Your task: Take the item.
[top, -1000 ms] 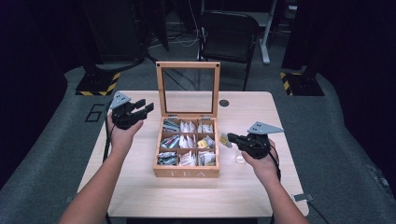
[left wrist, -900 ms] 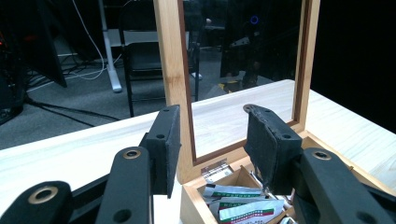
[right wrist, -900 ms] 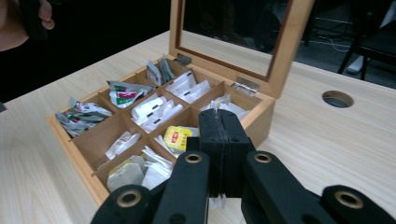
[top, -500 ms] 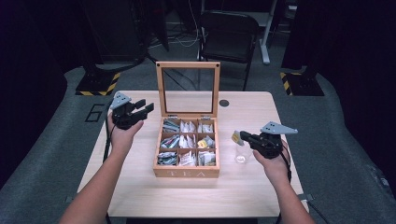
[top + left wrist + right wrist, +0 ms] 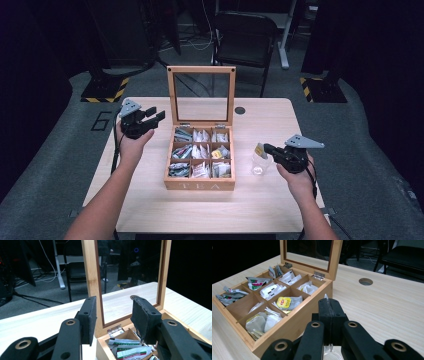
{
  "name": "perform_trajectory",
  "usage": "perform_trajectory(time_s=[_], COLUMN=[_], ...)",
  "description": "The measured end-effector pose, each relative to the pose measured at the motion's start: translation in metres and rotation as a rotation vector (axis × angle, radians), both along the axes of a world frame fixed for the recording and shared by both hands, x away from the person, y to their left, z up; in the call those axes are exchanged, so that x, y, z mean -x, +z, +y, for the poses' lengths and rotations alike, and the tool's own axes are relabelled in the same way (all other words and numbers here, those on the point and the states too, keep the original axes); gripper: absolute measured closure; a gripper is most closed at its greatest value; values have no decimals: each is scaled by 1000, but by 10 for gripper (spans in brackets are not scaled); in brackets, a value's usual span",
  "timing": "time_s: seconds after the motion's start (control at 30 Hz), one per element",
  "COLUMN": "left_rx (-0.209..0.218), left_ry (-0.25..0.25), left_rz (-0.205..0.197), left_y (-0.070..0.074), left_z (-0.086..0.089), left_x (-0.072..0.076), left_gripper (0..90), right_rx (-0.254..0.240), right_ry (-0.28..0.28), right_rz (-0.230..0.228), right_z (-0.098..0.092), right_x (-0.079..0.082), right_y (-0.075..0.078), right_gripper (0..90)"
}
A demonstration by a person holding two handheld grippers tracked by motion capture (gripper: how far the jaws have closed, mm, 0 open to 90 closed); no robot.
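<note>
A wooden tea box [image 5: 200, 185] stands mid-table with its glass lid [image 5: 170, 95] upright, and tea bags fill its compartments. My right gripper [image 5: 267, 149] hangs to the right of the box, shut on a tea bag [image 5: 259, 150] with a yellow tag, just above a small clear glass [image 5: 258, 168]. In the right gripper view the gripper [image 5: 329, 302] is closed, a white sliver of the tea bag [image 5: 326, 297] pokes out at the tips, and the glass rim [image 5: 332, 355] lies below. My left gripper [image 5: 154, 115] hovers left of the lid, open and holding nothing; the left gripper [image 5: 113, 312] faces the lid frame [image 5: 91, 270].
A round cable hole [image 5: 240, 110] sits in the tabletop behind the box on the right. A black chair [image 5: 245, 35] stands beyond the table's far edge. Bare wood lies in front of the box and to both sides.
My right gripper has carried the tea bag to the right, away from the box and a little lower, over the glass. The left gripper has stayed where it was.
</note>
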State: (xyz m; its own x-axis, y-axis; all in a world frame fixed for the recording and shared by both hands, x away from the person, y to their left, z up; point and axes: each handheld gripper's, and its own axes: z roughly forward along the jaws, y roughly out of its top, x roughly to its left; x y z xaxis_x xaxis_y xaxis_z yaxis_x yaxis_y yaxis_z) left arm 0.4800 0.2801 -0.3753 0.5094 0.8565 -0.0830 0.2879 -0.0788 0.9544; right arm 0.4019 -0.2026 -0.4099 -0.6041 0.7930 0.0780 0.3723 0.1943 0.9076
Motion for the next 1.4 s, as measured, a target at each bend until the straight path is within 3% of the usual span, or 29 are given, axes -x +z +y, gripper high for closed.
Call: perform_trajectory(time_s=[0.87, 1.33, 1.4], left_rx=[0, 6, 8], left_ry=[0, 1, 2], left_rz=[5, 4, 4], left_y=[-2, -2, -2], left_z=[1, 1, 1], left_x=[0, 0, 0], left_gripper=[551, 551, 551], right_rx=[47, 66, 62], right_ry=[-37, -32, -37], right_rz=[65, 96, 101], right_z=[-5, -1, -1], right_x=[-4, -7, -7], right_y=[-31, -38, -39], right_gripper=[897, 892, 858])
